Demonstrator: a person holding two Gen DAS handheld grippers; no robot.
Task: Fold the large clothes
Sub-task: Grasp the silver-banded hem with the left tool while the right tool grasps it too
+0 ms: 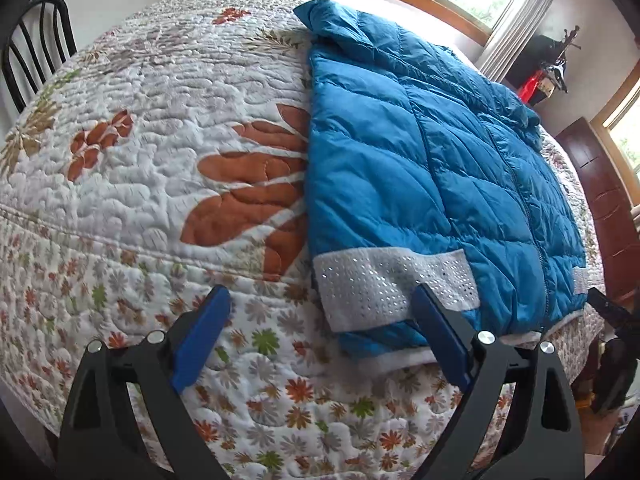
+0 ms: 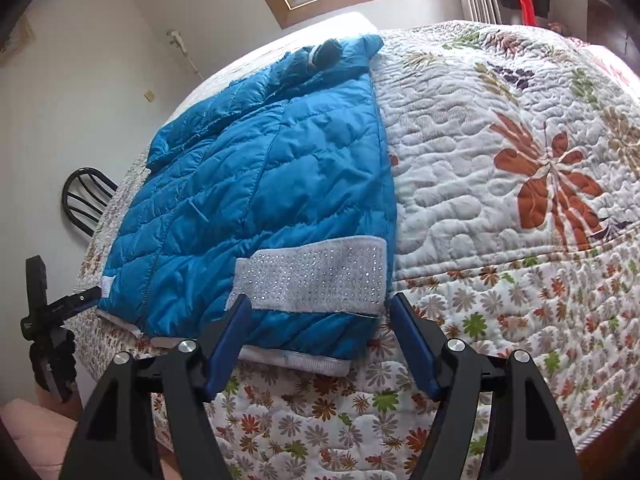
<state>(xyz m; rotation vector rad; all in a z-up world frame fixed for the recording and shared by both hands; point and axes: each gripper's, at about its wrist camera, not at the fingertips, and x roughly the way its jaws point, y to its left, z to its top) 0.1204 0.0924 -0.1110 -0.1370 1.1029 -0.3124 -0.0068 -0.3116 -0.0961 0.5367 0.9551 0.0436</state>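
Observation:
A blue quilted puffer jacket (image 1: pixel 420 168) lies flat on the bed, both sleeves folded in over its front. A white sparkly cuff (image 1: pixel 392 280) lies across its near hem. My left gripper (image 1: pixel 320 300) is open and empty, just short of the jacket's near left corner. In the right wrist view the jacket (image 2: pixel 260 184) lies ahead with the other cuff (image 2: pixel 316 276) across the hem. My right gripper (image 2: pixel 320 308) is open and empty, its fingers just short of that cuff and hem.
The bed carries a white floral quilt (image 1: pixel 160 120). A black chair (image 1: pixel 36 44) stands at its far left. Windows line the far wall. A dark wooden dresser (image 1: pixel 608 208) stands to the right. The other gripper (image 2: pixel 44 312) shows at the left edge.

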